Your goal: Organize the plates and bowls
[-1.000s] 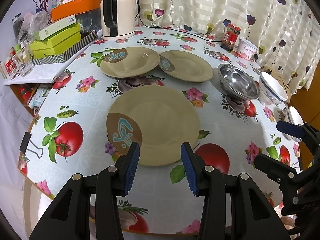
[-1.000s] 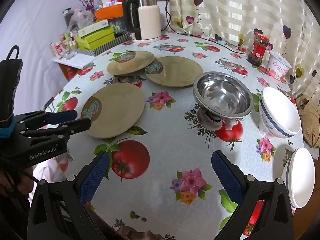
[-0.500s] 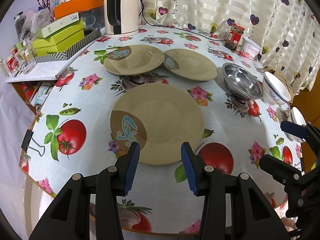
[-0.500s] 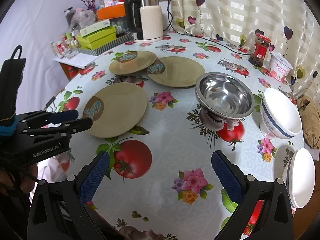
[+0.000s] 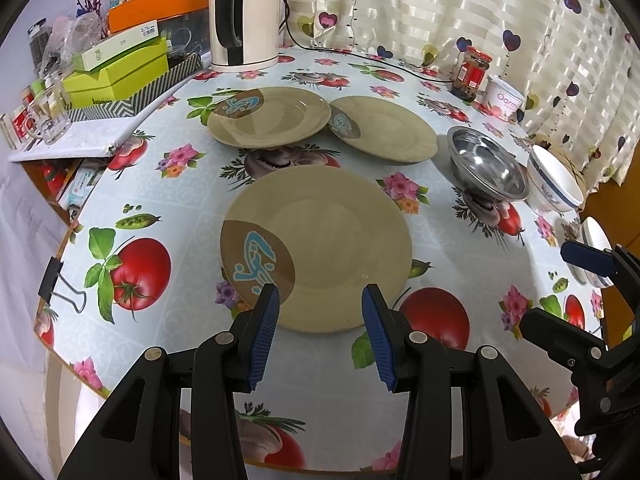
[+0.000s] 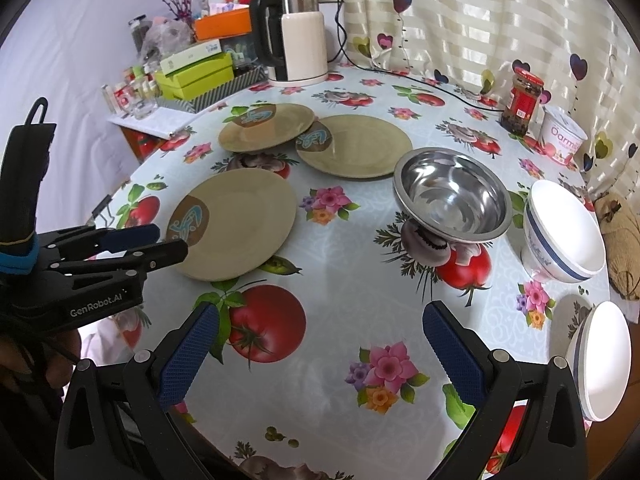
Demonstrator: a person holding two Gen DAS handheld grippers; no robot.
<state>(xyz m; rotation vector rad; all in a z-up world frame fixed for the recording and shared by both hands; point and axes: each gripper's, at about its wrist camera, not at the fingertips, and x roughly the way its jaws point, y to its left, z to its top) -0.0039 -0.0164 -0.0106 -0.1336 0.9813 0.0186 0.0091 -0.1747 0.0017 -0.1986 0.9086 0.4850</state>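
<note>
on the fruit-print bench (image 5: 192, 216) the left claw (image 5: 318, 308), part open and empty, has crept up to the nearest plate (image 5: 320, 240), likely the first pick, while the right claw (image 6: 320, 340) hangs wide open and empty.

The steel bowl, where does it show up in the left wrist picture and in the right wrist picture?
Left wrist view: the steel bowl sits right of centre, in the upper half, beside a white bowl.
Right wrist view: it is right of centre, about mid-height, larger, left of that white bowl.
Shared landmark: the kettle at the table's far edge, near the top in both views.
</note>
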